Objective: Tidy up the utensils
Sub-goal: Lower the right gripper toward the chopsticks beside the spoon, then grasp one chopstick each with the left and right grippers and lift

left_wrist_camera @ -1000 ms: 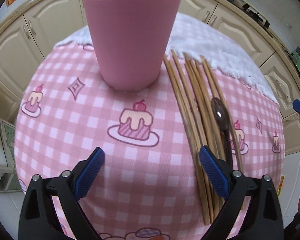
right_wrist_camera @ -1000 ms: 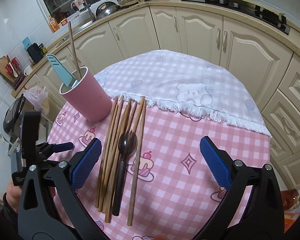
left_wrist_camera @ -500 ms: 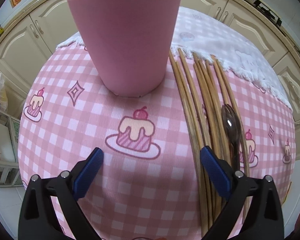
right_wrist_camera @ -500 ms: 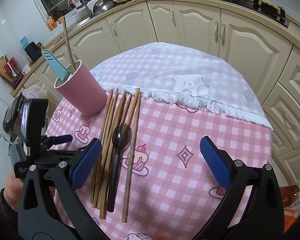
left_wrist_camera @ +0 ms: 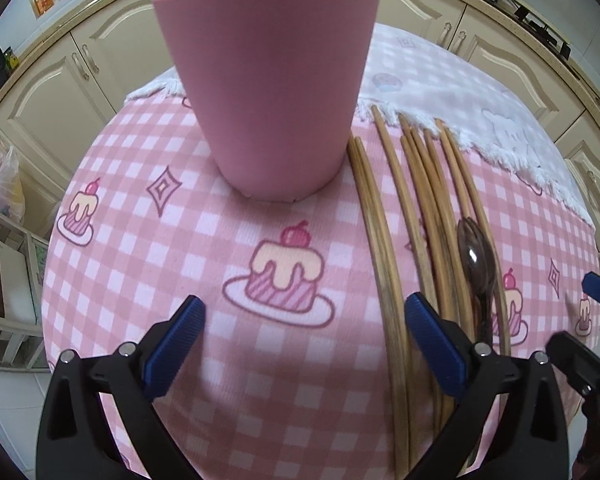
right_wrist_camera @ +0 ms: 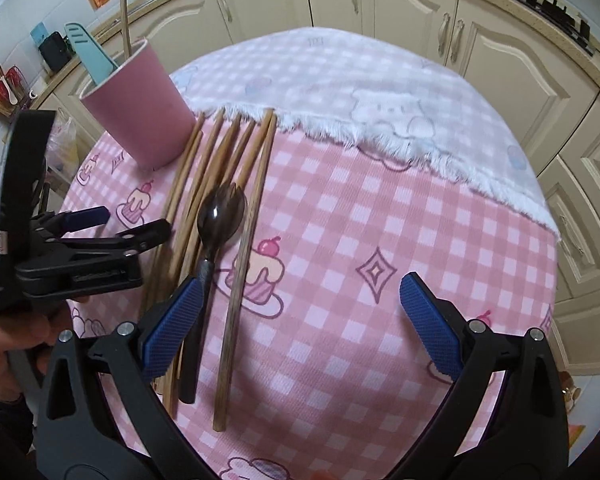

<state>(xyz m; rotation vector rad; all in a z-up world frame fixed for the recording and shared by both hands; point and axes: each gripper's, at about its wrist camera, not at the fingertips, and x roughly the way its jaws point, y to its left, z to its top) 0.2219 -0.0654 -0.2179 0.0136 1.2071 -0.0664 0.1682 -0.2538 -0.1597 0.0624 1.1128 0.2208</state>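
A pink cup stands on the pink checked tablecloth, holding a teal utensil and one wooden chopstick. Just right of it lie several wooden chopsticks in a row, with a dark spork on top of them. My left gripper is open and low over the cloth, in front of the cup, its right finger over the chopsticks. My right gripper is open above the cloth, its left finger over the spork handle.
A white fringed towel covers the far half of the round table. Cream kitchen cabinets ring the table. A hand grips the left tool at the lower left of the right wrist view.
Both grippers have moved forward and lower toward the table. The cup looms larger in the left wrist view; the right gripper has closed in on the spork and chopsticks.
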